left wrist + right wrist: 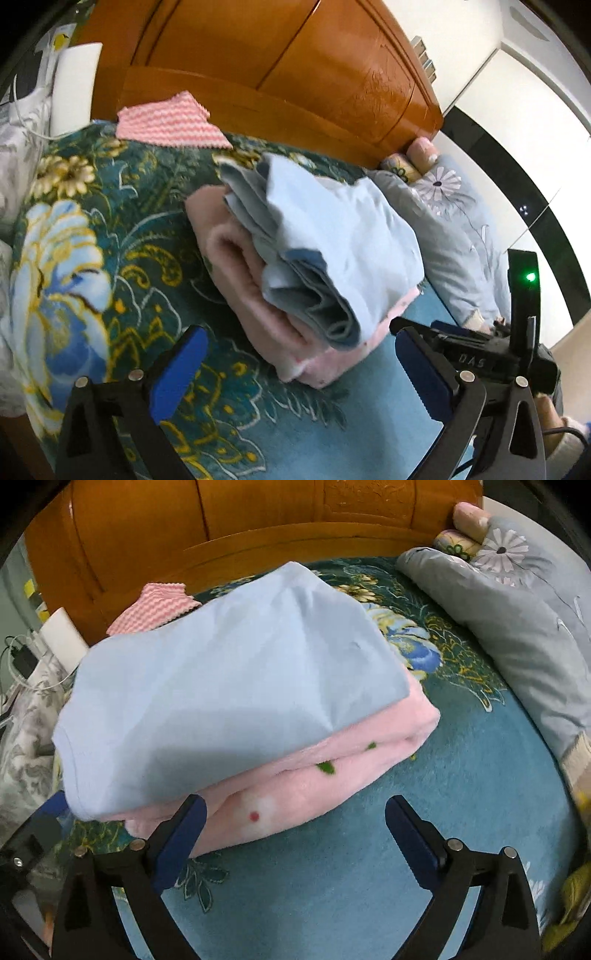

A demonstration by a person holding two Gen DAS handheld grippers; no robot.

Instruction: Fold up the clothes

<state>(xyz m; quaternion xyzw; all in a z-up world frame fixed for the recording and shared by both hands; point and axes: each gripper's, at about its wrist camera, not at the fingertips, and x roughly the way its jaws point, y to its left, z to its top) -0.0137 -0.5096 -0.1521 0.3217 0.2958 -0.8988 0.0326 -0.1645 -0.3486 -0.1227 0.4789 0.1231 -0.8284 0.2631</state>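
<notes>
A folded light blue garment (332,240) lies on top of a folded pink fleece garment (240,280) on the bed. The same stack shows in the right wrist view, blue (229,679) over pink (314,786). My left gripper (299,354) is open and empty, just short of the stack's near end. My right gripper (295,823) is open and empty, close to the pink garment's edge. The right gripper's body also shows at the right of the left wrist view (491,354).
The bed has a teal floral blanket (110,236). A pink striped cloth (166,122) lies by the wooden headboard (277,59). A grey-blue flowered pillow (517,602) lies at the right. A white device and cables (62,638) sit at the left.
</notes>
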